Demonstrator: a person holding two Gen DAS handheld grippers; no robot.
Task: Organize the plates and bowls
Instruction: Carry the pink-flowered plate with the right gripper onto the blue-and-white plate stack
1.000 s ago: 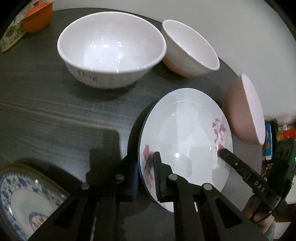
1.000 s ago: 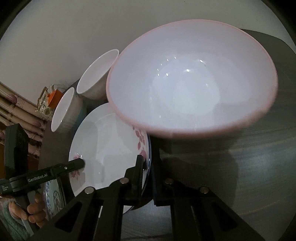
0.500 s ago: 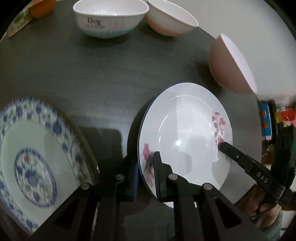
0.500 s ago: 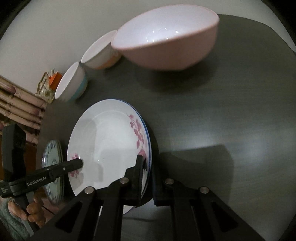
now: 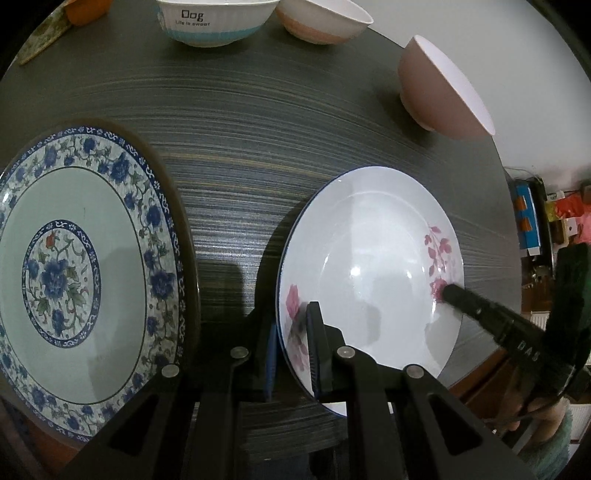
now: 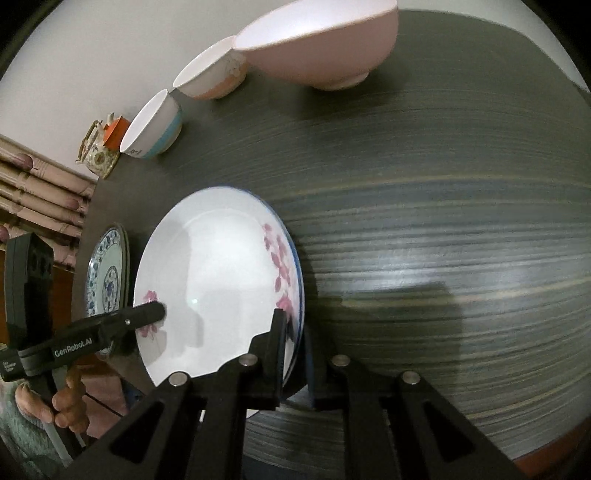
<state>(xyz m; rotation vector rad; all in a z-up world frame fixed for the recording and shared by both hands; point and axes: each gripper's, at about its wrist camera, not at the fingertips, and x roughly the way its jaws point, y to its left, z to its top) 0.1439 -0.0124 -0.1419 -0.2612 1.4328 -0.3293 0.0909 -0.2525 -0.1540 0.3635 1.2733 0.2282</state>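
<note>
White round plate with pink flowers, centre-right in the left wrist view, is carried over the dark wood-grain table; left gripper clenched on its near-left rim, right gripper clamped on the opposite rim. Blue-and-white floral plate at left looks like the stacking target. Not yet stacked. Pink bowl, white-and-blue bowl and white-and-orange bowl along the top remain separate.

Dim overhead light, glare on the table, fisheye-bent, dark edges.
</note>
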